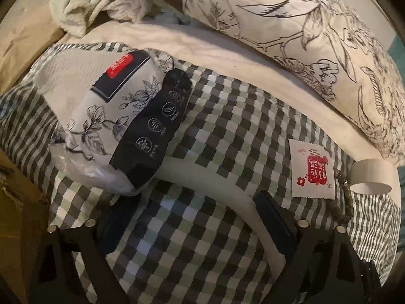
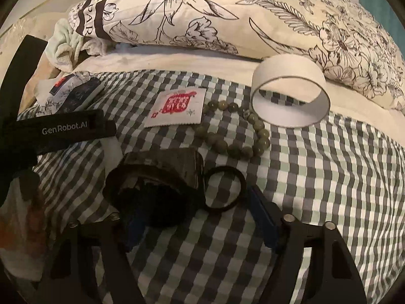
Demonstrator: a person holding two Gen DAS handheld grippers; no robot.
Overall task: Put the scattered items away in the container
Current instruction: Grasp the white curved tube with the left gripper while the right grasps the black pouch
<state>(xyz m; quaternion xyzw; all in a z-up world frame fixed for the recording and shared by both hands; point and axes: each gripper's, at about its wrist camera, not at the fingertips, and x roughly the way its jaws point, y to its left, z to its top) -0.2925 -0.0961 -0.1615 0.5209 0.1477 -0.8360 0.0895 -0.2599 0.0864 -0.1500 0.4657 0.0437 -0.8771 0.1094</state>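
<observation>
On the checked cloth (image 2: 316,167), a dark tape roll (image 2: 157,185) and a black hair tie (image 2: 225,188) lie between the fingers of my right gripper (image 2: 195,207), which is open; the pads stand just clear of them. Beyond them are a green bead bracelet (image 2: 235,131), a white sachet with red print (image 2: 177,107) and a white tape ring (image 2: 291,98). My left gripper (image 1: 197,202) is open over a white curved strip (image 1: 202,179), beside a floral tissue pack (image 1: 101,116). The sachet (image 1: 314,169) lies to its right.
A large floral pillow (image 2: 227,15) and a crumpled pale towel (image 1: 83,2) lie along the far side. Brown cardboard (image 1: 20,45) borders the cloth on the left. The left gripper's black body (image 2: 63,129) reaches in at the left of the right wrist view.
</observation>
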